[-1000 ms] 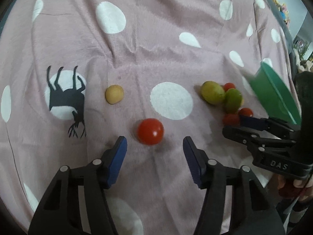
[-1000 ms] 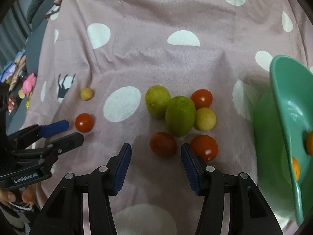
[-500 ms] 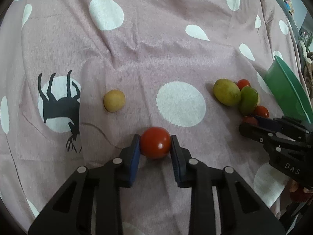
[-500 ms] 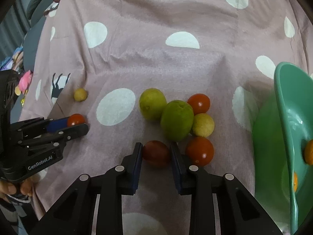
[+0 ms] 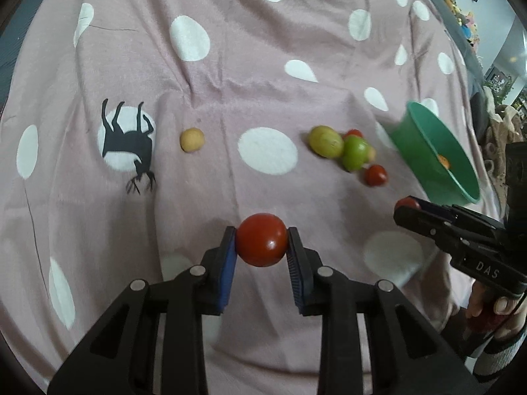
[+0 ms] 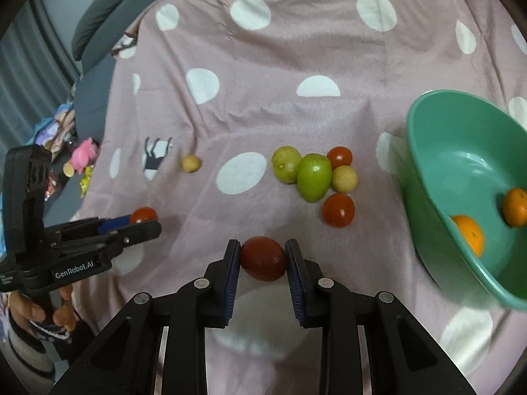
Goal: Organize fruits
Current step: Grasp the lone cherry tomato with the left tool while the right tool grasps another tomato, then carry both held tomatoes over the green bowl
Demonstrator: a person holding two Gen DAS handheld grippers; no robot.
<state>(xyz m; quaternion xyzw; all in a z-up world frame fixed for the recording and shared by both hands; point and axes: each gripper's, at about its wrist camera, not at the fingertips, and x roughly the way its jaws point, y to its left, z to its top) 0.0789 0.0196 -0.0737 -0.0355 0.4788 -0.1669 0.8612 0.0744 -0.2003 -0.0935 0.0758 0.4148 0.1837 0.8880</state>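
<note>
My left gripper (image 5: 262,242) is shut on a bright red tomato (image 5: 262,239), lifted above the pink dotted cloth; it also shows in the right wrist view (image 6: 143,216). My right gripper (image 6: 263,258) is shut on a dark red tomato (image 6: 263,258), also lifted; it shows at the right of the left wrist view (image 5: 407,203). A cluster of fruit lies on the cloth: a yellow-green fruit (image 6: 286,164), a green fruit (image 6: 314,176), two red tomatoes (image 6: 338,210) (image 6: 340,157) and a pale yellow fruit (image 6: 344,179). A small yellow fruit (image 6: 191,164) lies alone to the left.
A green bowl (image 6: 428,164) stands tilted at the right with two oranges (image 6: 469,233) inside; it shows in the left wrist view (image 5: 425,144). A black deer print (image 5: 128,138) marks the cloth at left. Clutter and toys (image 6: 82,154) lie past the cloth's left edge.
Both grippers closed on their tomatoes and have lifted and pulled back from the cloth. The fruit cluster has stayed in place.
</note>
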